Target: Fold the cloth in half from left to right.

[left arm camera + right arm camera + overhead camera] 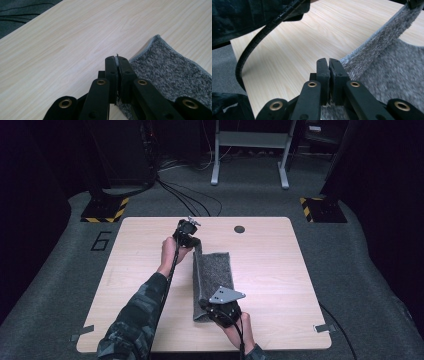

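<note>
folding looks underway: left gripper (194, 241) and right gripper (204, 304) each pinch the lifted left edge of the grey cloth (217, 272) mid-table (140, 270); next, carry that edge across evenly.

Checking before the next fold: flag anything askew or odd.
Nothing stands out. The grey cloth lies flat on the table, its left edge lifted by the left gripper and right gripper.

Around the grey felt cloth (215, 277) the light wooden table (270, 285) lies bare right of it and beyond it, save a small dark round hole (239, 229). Left of the cloth, a camouflage-sleeved forearm (145, 305) crosses the tabletop.
</note>
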A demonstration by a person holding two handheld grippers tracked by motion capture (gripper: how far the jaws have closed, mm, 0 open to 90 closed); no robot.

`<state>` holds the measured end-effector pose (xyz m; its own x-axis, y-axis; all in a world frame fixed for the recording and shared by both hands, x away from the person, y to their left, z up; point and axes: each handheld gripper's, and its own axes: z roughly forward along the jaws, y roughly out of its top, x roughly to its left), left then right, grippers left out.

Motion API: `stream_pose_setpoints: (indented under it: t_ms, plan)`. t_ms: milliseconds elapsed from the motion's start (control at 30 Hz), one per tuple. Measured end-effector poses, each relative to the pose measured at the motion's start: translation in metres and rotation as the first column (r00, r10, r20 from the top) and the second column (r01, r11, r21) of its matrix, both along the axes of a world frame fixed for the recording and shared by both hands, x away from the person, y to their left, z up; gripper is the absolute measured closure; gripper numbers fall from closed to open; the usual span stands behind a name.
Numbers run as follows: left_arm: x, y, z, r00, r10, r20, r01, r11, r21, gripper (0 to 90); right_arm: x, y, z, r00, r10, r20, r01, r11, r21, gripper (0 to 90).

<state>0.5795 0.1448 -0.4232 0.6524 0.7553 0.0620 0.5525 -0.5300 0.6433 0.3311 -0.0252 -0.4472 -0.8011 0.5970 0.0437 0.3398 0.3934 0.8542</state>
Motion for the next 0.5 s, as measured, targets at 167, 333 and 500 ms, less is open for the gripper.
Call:
stream_pose_setpoints:
  t_ms: [167, 333, 500]
  plan:
    - [0.002, -0.017, -0.005, 0.9998, -0.015, -0.008, 0.015, 0.9999, 0.004, 87.5, 0.000, -0.011, -0.004, 0.9995, -0.026, -0.016, 0.026, 1.000, 0.003, 87.0]
    - [0.004, -0.031, -0.010, 0.9997, -0.021, -0.013, 0.020, 0.9998, -0.003, 87.3, -0.001, -0.021, -0.007, 0.9984, -0.051, -0.025, 0.051, 0.999, 0.001, 87.0]
    - [0.006, -0.042, -0.014, 0.9995, -0.026, -0.017, 0.026, 0.9997, -0.005, 87.2, -0.001, -0.032, -0.012, 0.9967, -0.071, -0.041, 0.070, 0.997, -0.010, 86.9]
